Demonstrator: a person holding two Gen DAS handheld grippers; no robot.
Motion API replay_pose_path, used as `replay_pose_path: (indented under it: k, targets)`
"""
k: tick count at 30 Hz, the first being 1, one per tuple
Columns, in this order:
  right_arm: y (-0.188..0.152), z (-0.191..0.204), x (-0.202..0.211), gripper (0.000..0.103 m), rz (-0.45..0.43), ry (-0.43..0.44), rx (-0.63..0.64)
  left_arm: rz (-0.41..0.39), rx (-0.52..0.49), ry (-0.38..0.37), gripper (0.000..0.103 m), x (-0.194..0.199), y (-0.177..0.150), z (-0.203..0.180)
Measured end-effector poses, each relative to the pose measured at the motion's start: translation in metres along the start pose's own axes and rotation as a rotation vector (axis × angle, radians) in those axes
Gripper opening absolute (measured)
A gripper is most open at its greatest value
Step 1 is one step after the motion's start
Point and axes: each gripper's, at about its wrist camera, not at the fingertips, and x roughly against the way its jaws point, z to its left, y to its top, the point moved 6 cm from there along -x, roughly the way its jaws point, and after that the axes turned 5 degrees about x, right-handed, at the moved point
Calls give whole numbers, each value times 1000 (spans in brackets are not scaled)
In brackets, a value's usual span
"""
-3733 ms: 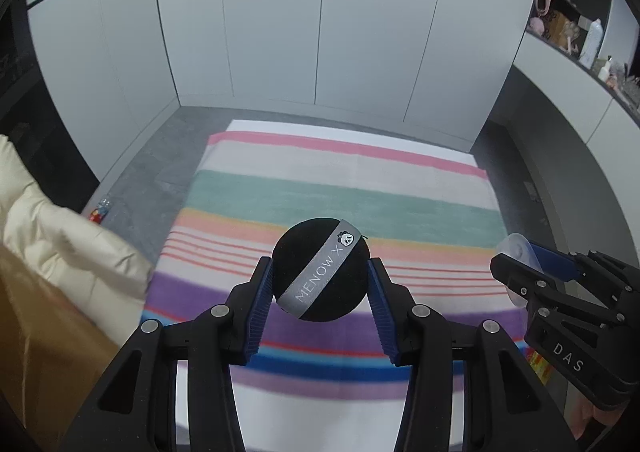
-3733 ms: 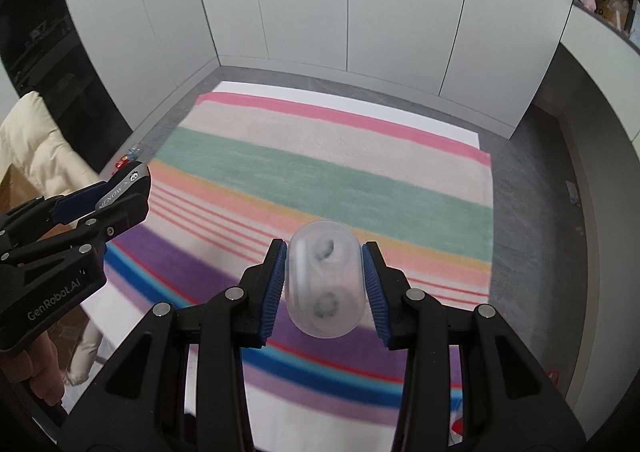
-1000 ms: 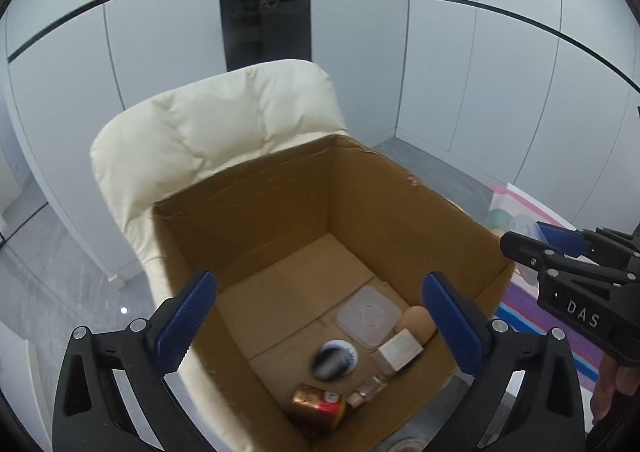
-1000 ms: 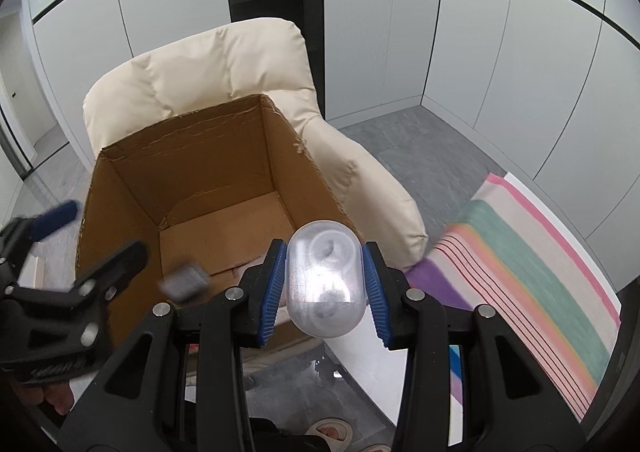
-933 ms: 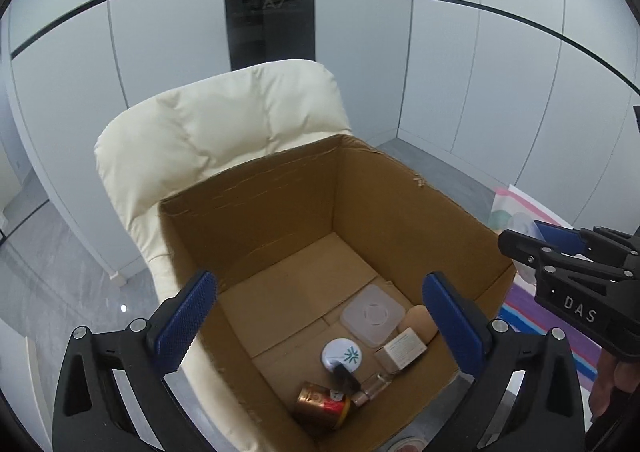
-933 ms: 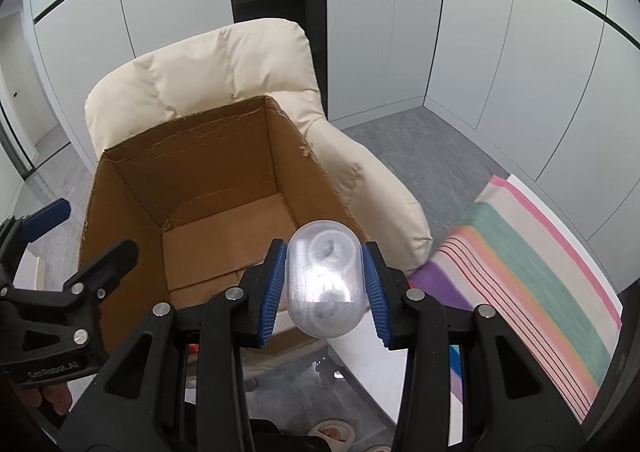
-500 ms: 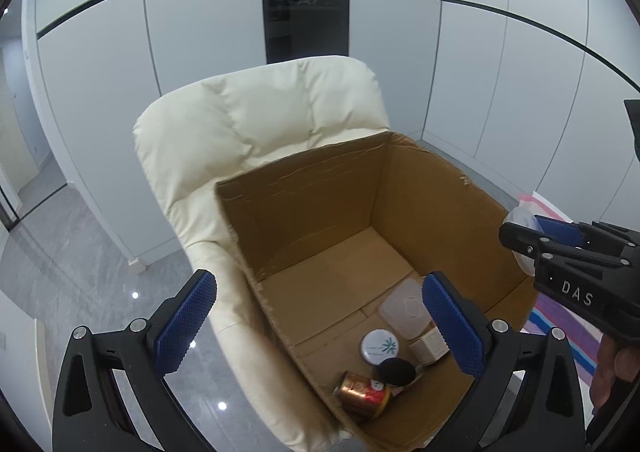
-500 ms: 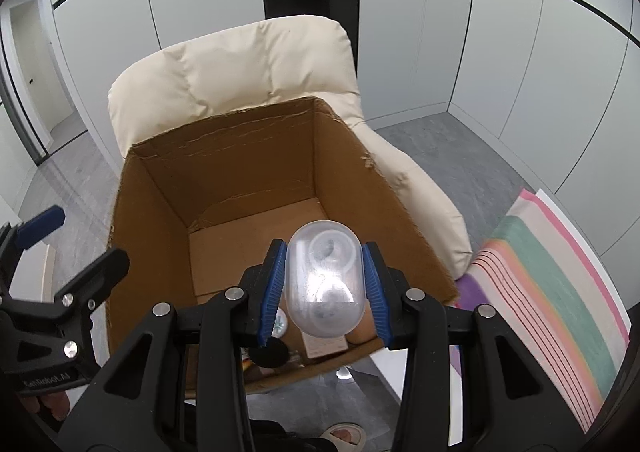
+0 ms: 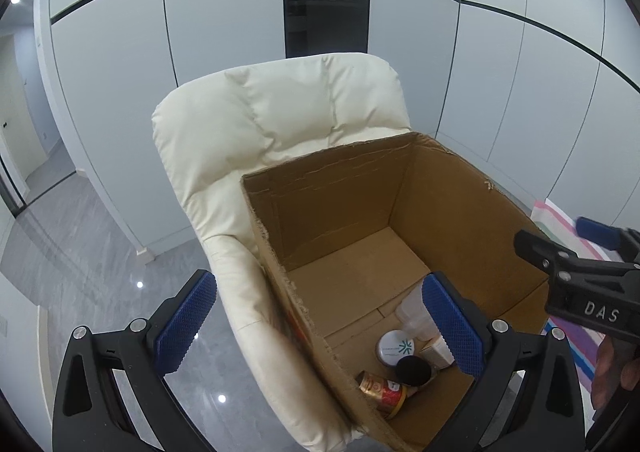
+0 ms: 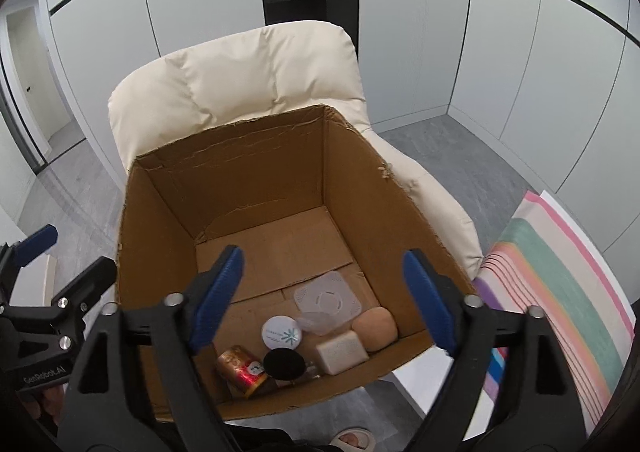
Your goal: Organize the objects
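Two grippers are in view, and both stand with their jaws wide apart, holding nothing. In the right wrist view, the right gripper (image 10: pixel 322 296) fills the lower middle of the frame, above the open top of one cardboard box (image 10: pixel 160 248), and the left gripper (image 10: pixel 52 276) shows at the lower left edge, outside the box wall. In the left wrist view, the left gripper (image 9: pixel 320 322) sits at the bottom of the frame, with one blue pad over the floor and the other over the box (image 9: pixel 332 196); the right gripper (image 9: pixel 576 264) shows at the right edge. Inside the box, near its lower side in the right wrist view, I count seven things lying close together: one clear square lid (image 10: pixel 328 298), one clear plastic case (image 10: pixel 318 322) just below it, one white round jar (image 10: pixel 281 333), one black round puff (image 10: pixel 283 363), one red and gold can (image 10: pixel 240 370) lying on its side, one beige block (image 10: pixel 341 352) and one tan sponge (image 10: pixel 375 328). The box stands on one cream armchair (image 10: pixel 240 72) in the upper middle. One striped rug (image 10: pixel 560 292) lies at the right of the frame.
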Motion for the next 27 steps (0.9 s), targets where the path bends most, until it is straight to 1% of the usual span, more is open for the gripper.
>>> replay_pose_path:
  k: [1, 3, 8, 15, 24, 27]
  targets:
    - [-1, -5, 2, 103, -3, -38, -3, -1, -3, -2, 103, -1, 1, -3]
    - [-2, -13, 4, 103, 1, -75, -8, -1, -10, -6, 103, -2, 2, -9]
    - [-12, -36, 5, 103, 28, -82, -37, 2, -23, -23, 103, -6, 6, -30]
    - [-26, -80, 17, 103, 19, -122, -95, 15, -65, -56, 103, -12, 6, -72]
    - [-50, -143, 36, 103, 23, -183, -176, 29, -154, -128, 103, -16, 1, -147]
    - [-62, -167, 45, 103, 22, -206, -214, 51, -193, -147, 103, -19, -6, -175]
